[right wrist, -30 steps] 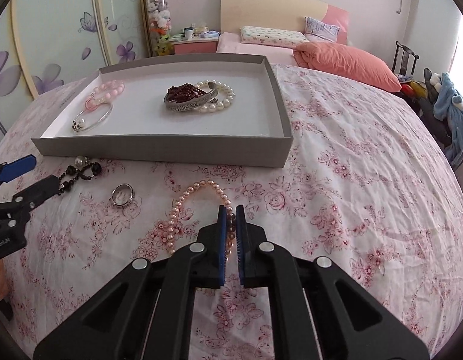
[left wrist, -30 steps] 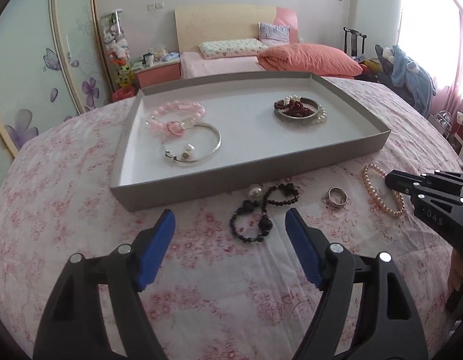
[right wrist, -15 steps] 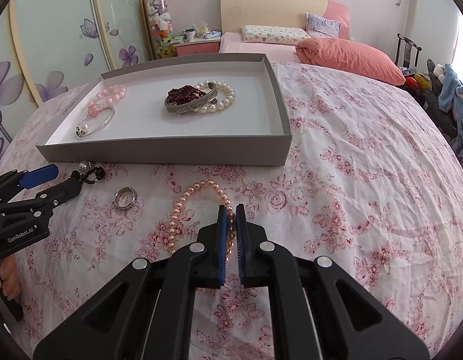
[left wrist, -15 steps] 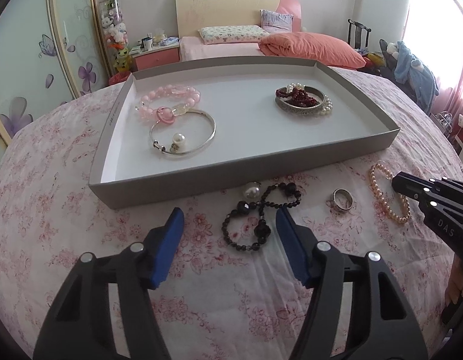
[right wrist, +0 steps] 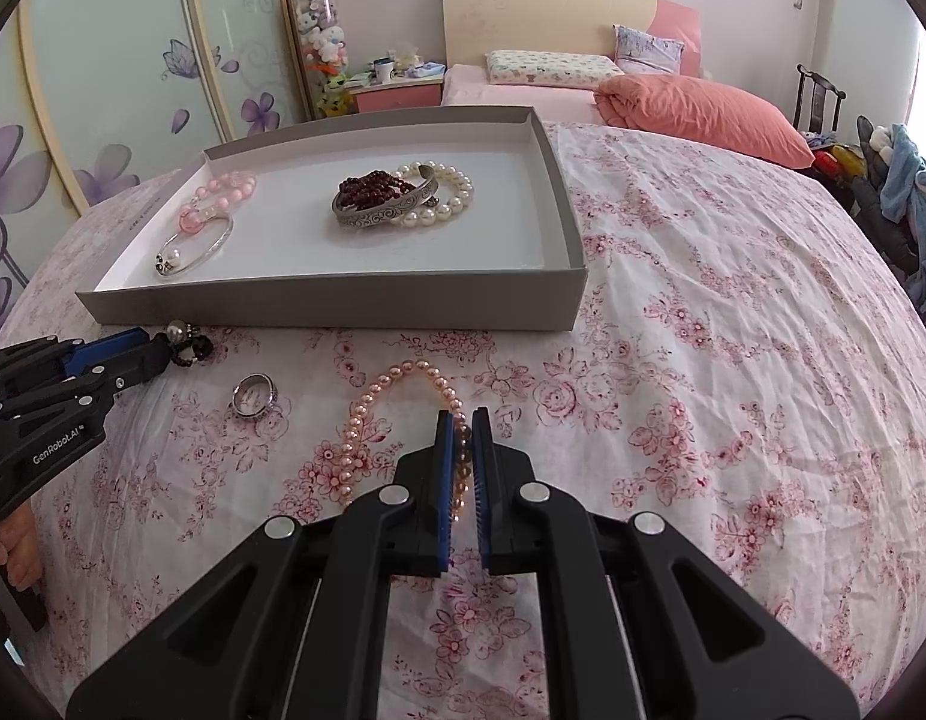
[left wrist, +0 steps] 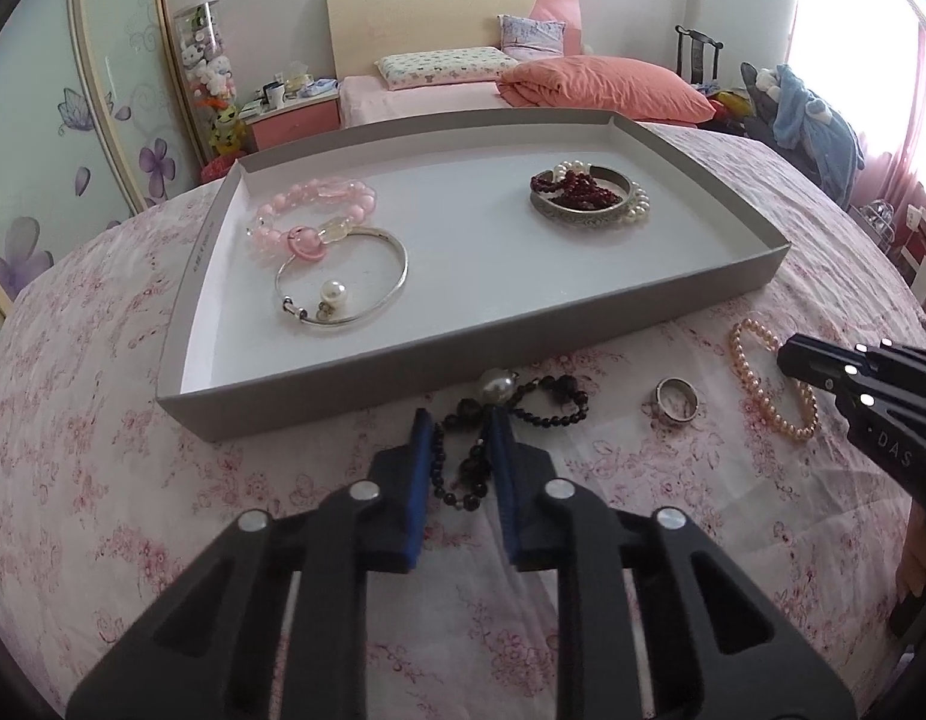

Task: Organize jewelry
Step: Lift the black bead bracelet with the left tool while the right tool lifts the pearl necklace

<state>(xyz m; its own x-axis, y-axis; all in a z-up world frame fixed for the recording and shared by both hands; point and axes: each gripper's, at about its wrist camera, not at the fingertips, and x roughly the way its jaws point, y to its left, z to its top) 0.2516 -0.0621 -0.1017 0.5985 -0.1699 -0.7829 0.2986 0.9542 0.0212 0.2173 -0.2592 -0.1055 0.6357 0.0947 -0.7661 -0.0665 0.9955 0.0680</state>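
The left gripper (left wrist: 460,429), angled down at the table (left wrist: 163,480), has just been closed around the black bead bracelet (left wrist: 469,456). The right gripper (right wrist: 462,438) is held pressed together over the pink pearl bracelet (right wrist: 367,420).

The left gripper (left wrist: 460,420) points steeply downward, its two blue-padded fingers (left wrist: 416,450) drawn close together. The jaws have just been closing, and a black bead bracelet (left wrist: 463,468) lies between the pads, which sit against its beads. The right gripper (right wrist: 461,426) is also angled downward, with its jaws shut to a narrow slit over a peach pearl strand (right wrist: 367,420); whether the pads pinch the strand cannot be told. Part of a hand (right wrist: 10,546) grips the left gripper's handle at the frame edge.
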